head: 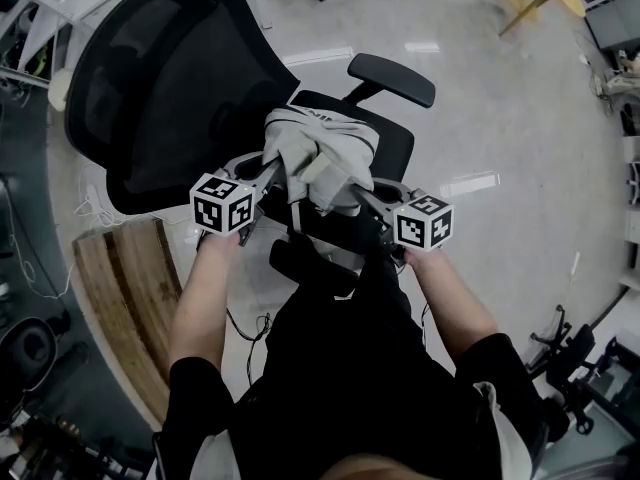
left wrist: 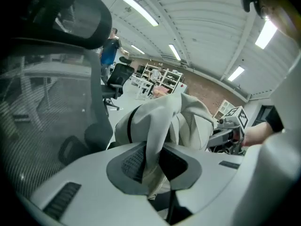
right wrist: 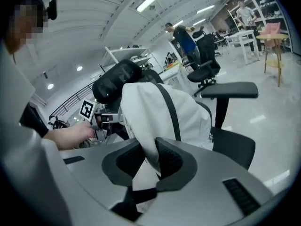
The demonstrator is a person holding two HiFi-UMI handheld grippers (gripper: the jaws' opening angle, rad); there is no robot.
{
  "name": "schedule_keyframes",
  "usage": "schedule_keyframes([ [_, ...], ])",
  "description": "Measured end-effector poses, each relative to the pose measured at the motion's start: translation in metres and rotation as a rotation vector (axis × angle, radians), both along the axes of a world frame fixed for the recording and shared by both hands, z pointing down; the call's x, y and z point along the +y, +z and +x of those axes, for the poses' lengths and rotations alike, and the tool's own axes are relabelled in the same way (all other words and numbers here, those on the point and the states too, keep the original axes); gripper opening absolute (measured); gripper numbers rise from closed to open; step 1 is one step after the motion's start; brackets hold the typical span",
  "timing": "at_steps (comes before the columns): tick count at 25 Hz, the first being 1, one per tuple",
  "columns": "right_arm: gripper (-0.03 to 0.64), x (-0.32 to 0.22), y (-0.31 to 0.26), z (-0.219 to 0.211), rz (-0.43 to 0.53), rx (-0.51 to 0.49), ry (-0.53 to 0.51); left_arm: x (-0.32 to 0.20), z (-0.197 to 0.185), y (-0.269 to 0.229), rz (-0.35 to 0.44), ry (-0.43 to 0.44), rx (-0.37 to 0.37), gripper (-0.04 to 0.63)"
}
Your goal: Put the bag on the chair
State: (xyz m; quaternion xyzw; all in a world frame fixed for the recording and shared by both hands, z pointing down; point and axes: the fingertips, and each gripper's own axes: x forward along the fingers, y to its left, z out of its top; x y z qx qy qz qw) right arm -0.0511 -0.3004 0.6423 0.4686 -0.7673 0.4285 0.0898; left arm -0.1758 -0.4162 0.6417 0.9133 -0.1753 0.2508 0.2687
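- A person [head: 340,368] in a black top is standing over a chair [head: 170,98], reaching forward with both arms.
- The left gripper [left wrist: 153,161] is pinching a fold of pale cloth, with its jaws narrowed onto the fabric.
- The right gripper [right wrist: 150,161] is gripping the other side the same way, with its jaws clamped on a fold beside a black strap [right wrist: 171,107].
- The bag [head: 320,153], grey-white and slumped, is hanging between the two grippers directly over the seat [head: 398,150]. Whether it is touching the seat cannot be told.
- Behind it, an armrest [head: 392,78] is sticking out, and the mesh back is looming to the left.
- The carrying looks nearly finished. What seems to be remaining is settling the bag's weight on the seat and opening both jaws.
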Motion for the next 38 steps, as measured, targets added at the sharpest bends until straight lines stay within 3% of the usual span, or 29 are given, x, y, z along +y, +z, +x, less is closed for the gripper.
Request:
schedule_keyframes([
  [7,0.083,0.038,0.014,-0.044,-0.047,-0.067,-0.059,0.023,-0.038,0.014,-0.061,-0.087,0.054,0.086],
  [11,0.083,0.071,0.019,-0.078,-0.076,-0.055,-0.111,0.055,-0.071,0.016,-0.054,-0.094,0.038,0.091],
  [19,0.084,0.093,0.012,-0.106,-0.100,-0.074,-0.107,0.076,-0.106,0.011,-0.097,-0.140,0.055,0.098],
  [22,0.089,0.088,0.015,-0.092,-0.096,-0.068,-0.066,0.073,-0.099,0.014,-0.135,-0.157,0.096,0.115],
  [26,0.107,0.084,0.017,-0.068,-0.080,0.034,-0.048,0.070,-0.084,0.010,-0.082,-0.155,0.079,0.120],
  [30,0.144,0.087,0.016,-0.047,-0.078,0.047,-0.019,0.068,-0.075,0.012,-0.051,-0.177,0.054,0.130],
  [38,0.144,0.109,-0.002,0.007,-0.053,0.002,0.035,0.058,-0.088,0.008,0.009,-0.334,-0.009,0.153],
])
